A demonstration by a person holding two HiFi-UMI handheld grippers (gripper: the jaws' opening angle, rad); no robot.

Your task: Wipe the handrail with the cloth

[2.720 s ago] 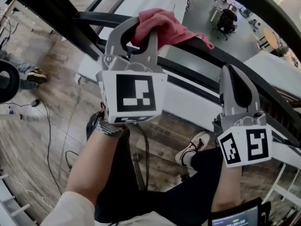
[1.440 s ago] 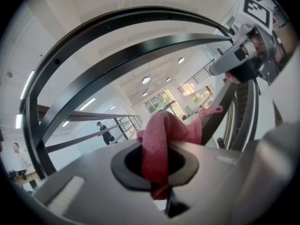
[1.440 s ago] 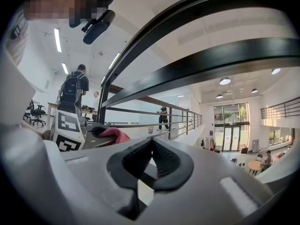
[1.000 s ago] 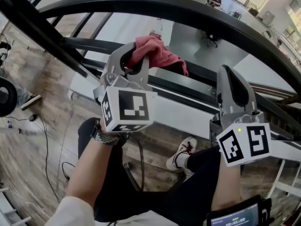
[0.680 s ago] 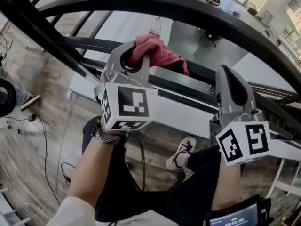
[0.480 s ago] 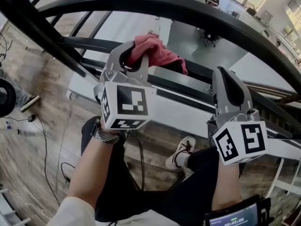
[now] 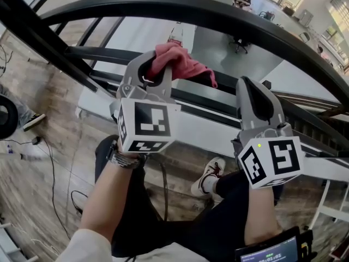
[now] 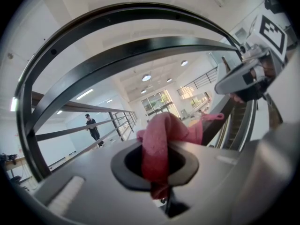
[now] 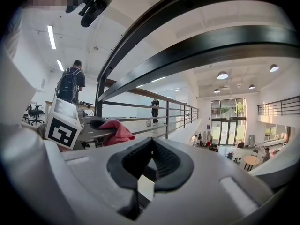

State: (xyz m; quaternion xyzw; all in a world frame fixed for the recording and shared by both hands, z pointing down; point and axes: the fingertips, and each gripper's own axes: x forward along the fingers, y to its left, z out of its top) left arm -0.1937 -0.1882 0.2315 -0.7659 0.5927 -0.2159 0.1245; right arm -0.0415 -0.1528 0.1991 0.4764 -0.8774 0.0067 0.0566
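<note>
— What sort of place is it?
— A gallery with a wood-plank floor (image 7: 49, 146), looking over an open hall below. Black rails curve across it, and the handrail (image 7: 218, 15) is the topmost.
— And the cloth?
— The red cloth (image 7: 180, 59) is pinched between the jaws of the left gripper (image 7: 157, 70), against the lower rail (image 7: 98, 52) under the handrail. Its long axis follows that rail, and the free end trails to the right.
— The other gripper?
— The right gripper (image 7: 246, 86) has its jaws closed on nothing. It is just right of the cloth's end.
</note>
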